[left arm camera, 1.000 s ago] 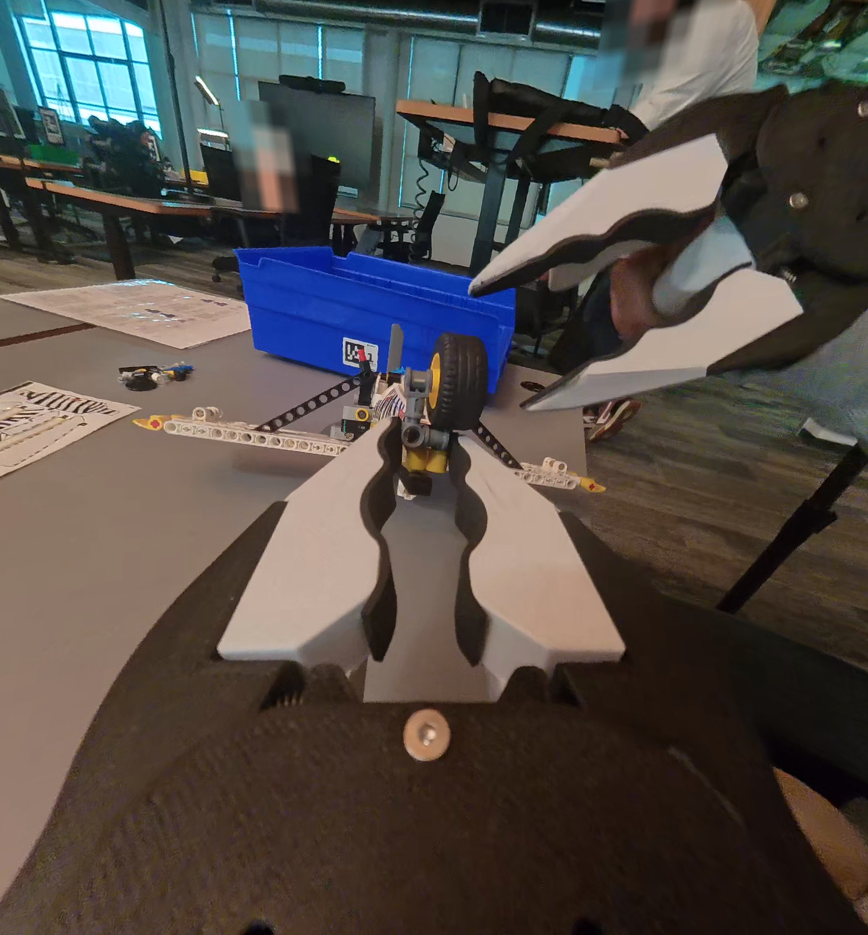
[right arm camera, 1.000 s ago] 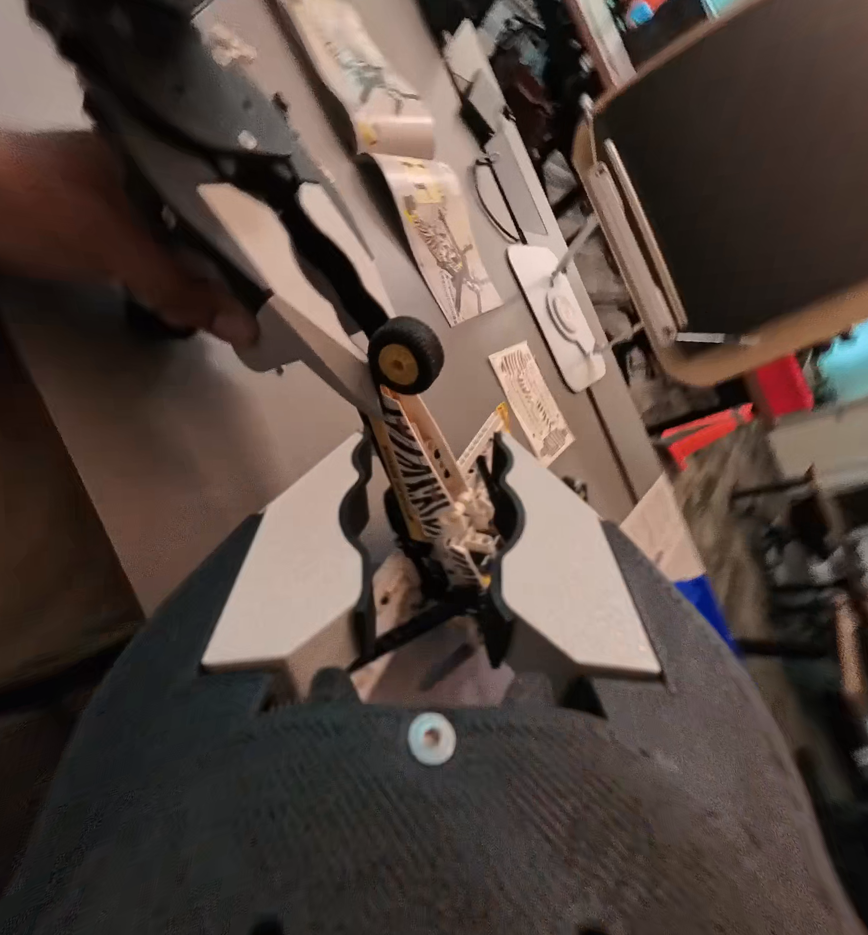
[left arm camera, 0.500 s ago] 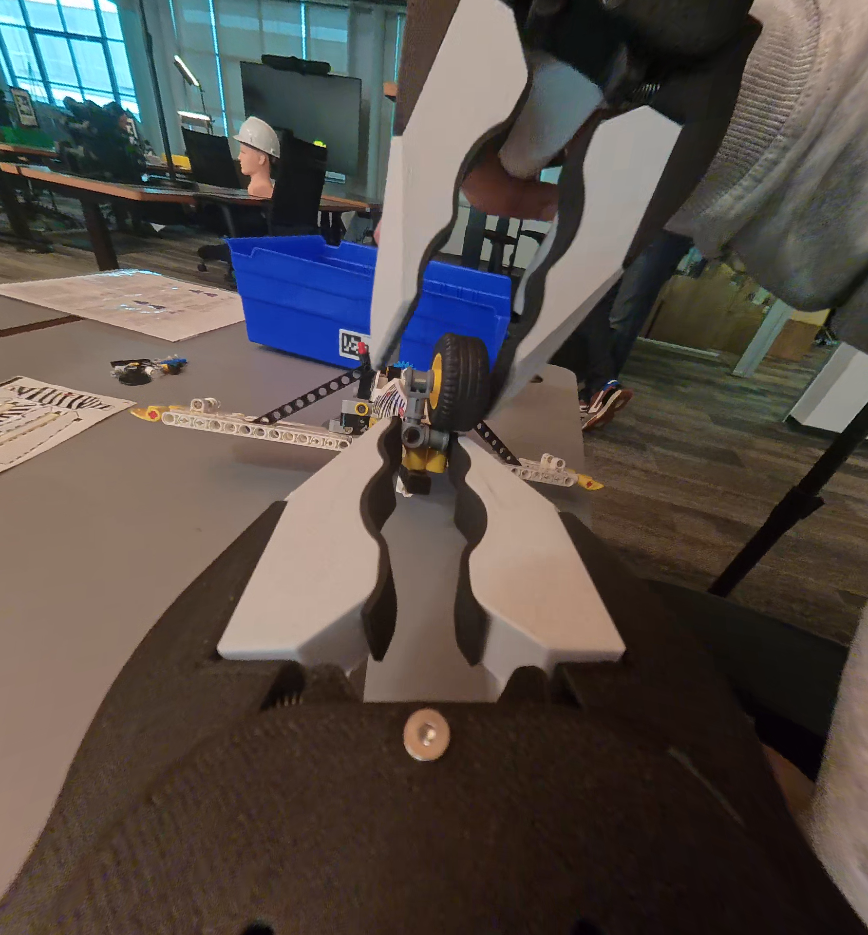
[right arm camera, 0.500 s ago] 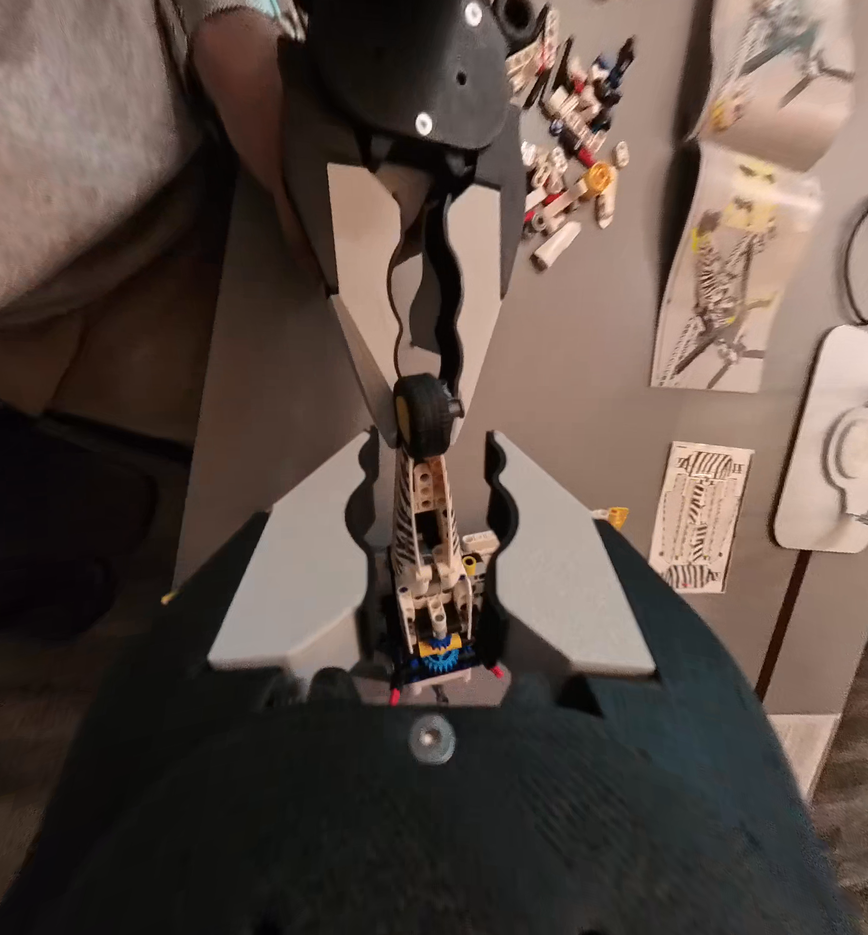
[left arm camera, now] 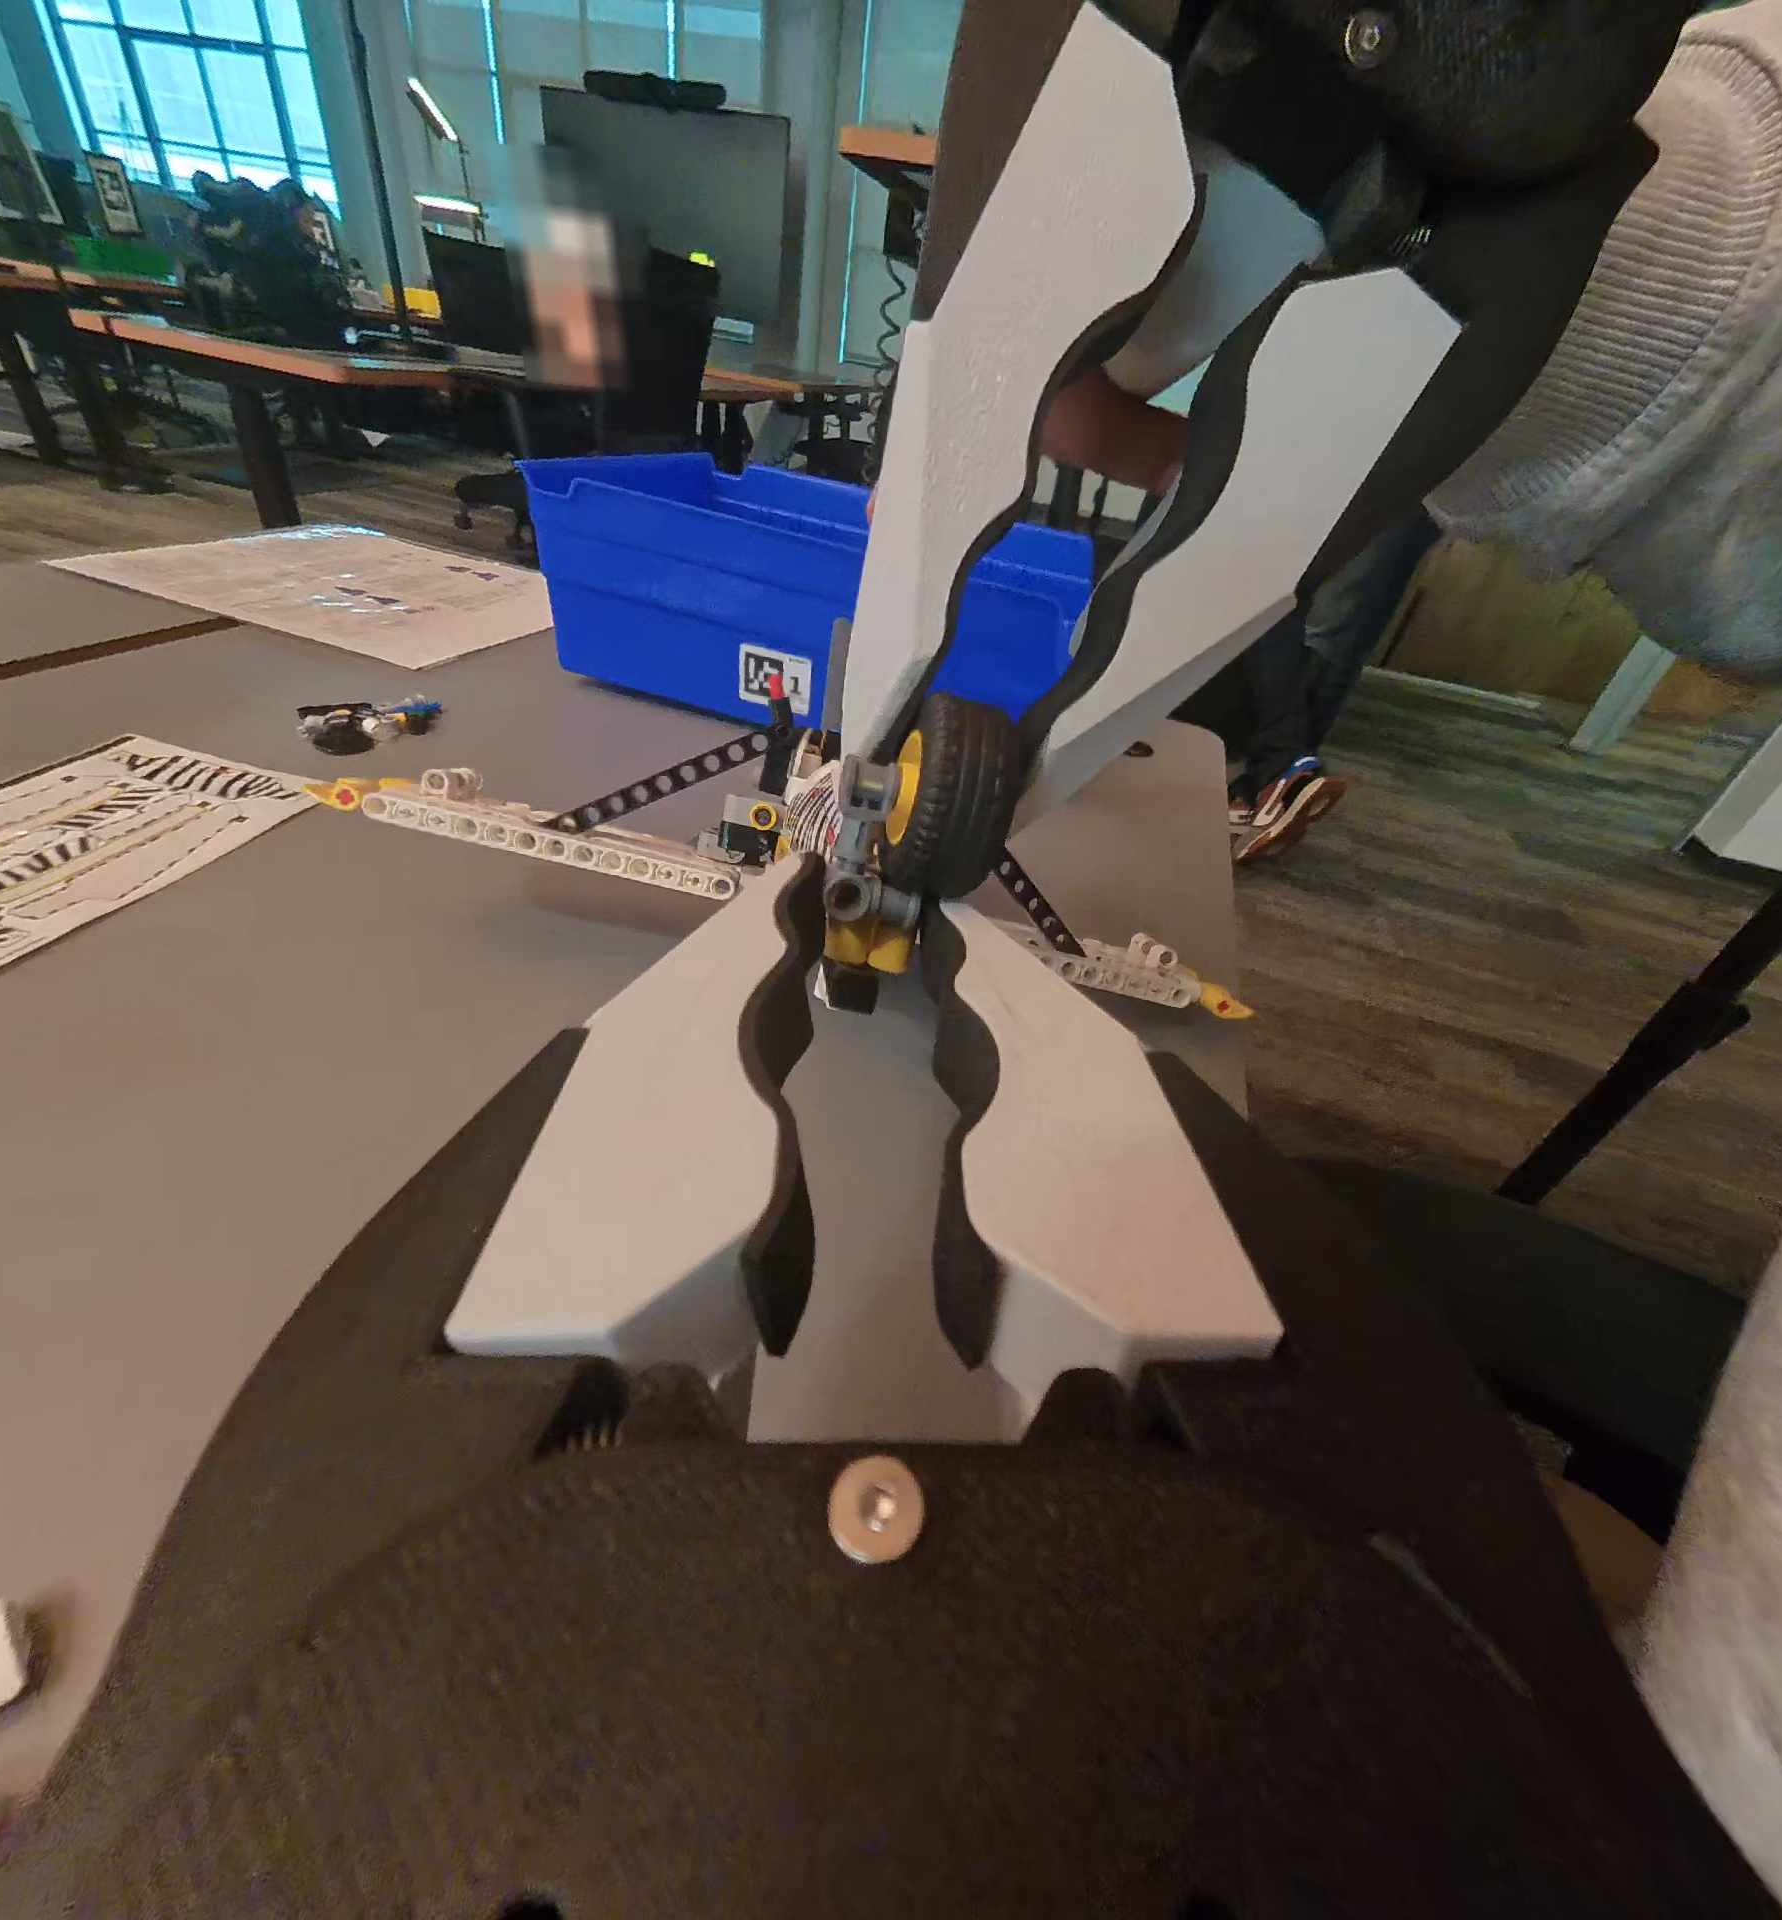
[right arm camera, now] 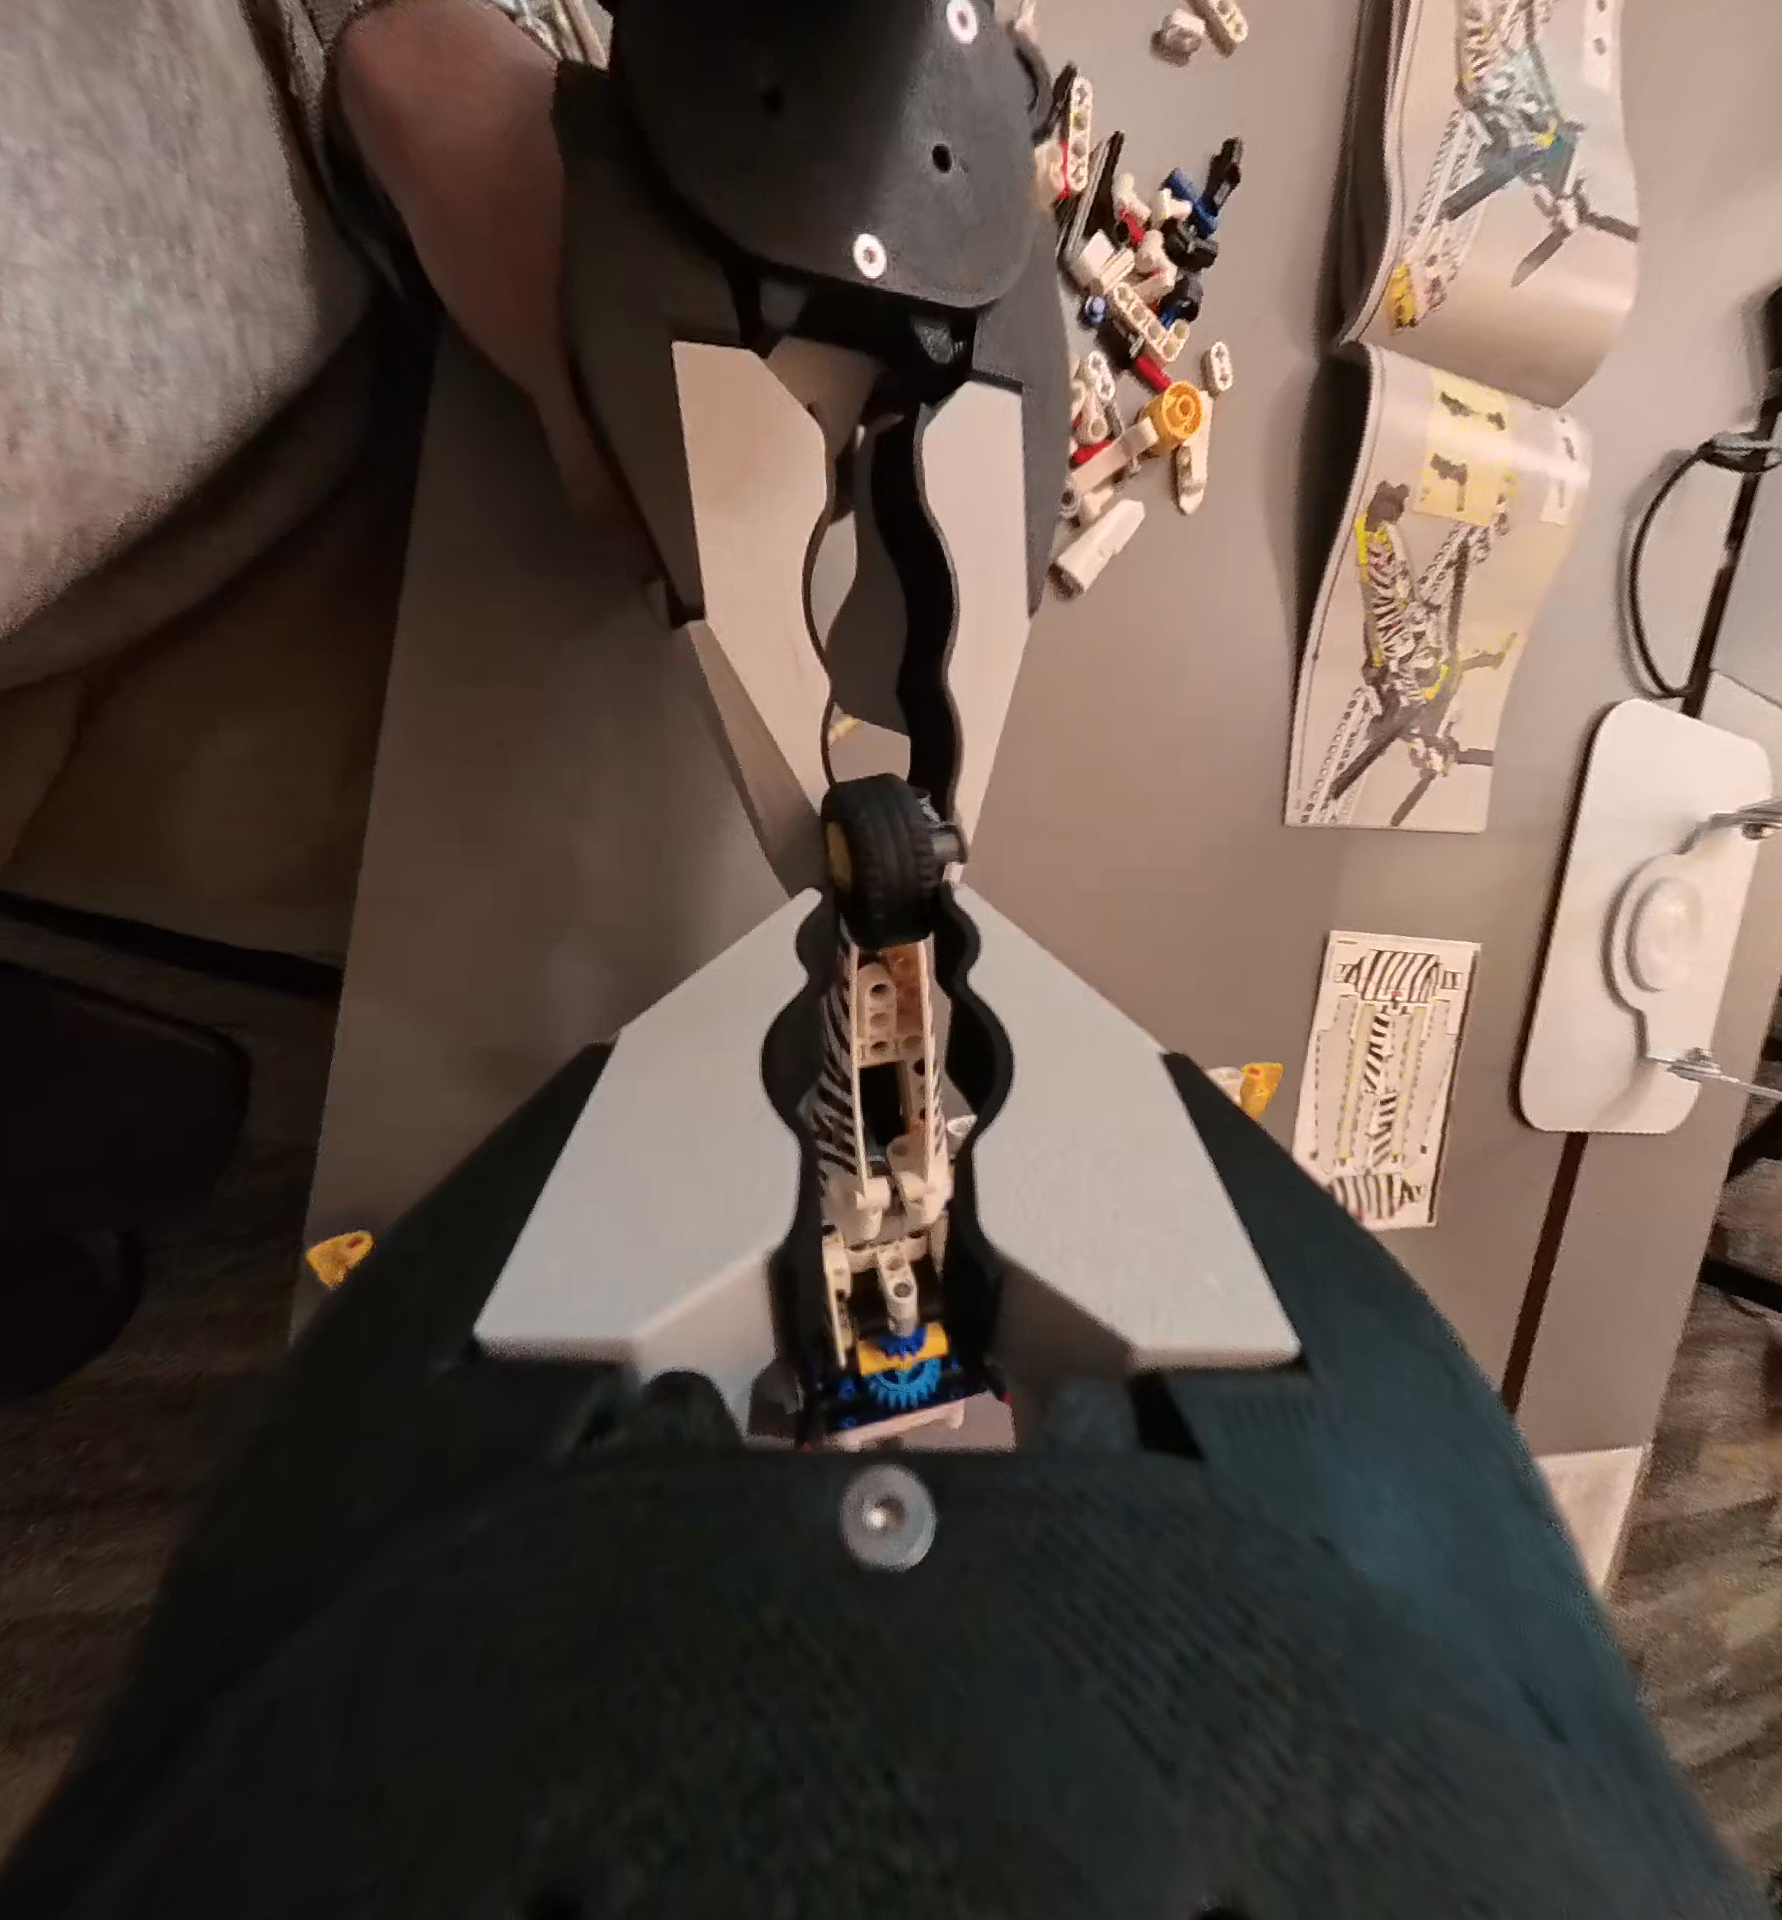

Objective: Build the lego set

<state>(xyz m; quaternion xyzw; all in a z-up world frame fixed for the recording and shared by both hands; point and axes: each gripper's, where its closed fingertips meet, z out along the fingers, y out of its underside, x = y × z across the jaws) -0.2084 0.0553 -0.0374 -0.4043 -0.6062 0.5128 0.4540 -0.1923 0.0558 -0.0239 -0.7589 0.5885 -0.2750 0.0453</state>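
Step in hand: I judge this to be work at the nose of the lego model (right arm camera: 882, 1101), around its black-and-yellow wheel (left arm camera: 944, 795).
Model location: it sits on the grey desk (left arm camera: 243, 1039) near the edge, in front of the blue bin (left arm camera: 700, 582), its long white beams spread to either side.
Left tongs (left arm camera: 871, 914): narrowed onto the yellow and grey pieces just under the wheel; I read them as gripping the model's nose, though the contact itself is partly hidden.
Right tongs (right arm camera: 882, 925): reaching in from above, closed along the zebra-striped body; in the right wrist view the body fills the gap between the fingers, with the wheel at the tips.
Loose parts: a heap of small pieces (right arm camera: 1136, 312) lies further along the desk, beside the open instruction booklet (right arm camera: 1427, 582) and a sticker sheet (right arm camera: 1386, 1081).
Next move calls for: one pair of tongs bracing the body while the other presses or adjusts at the wheel, gently, as the beams look easy to dislodge.
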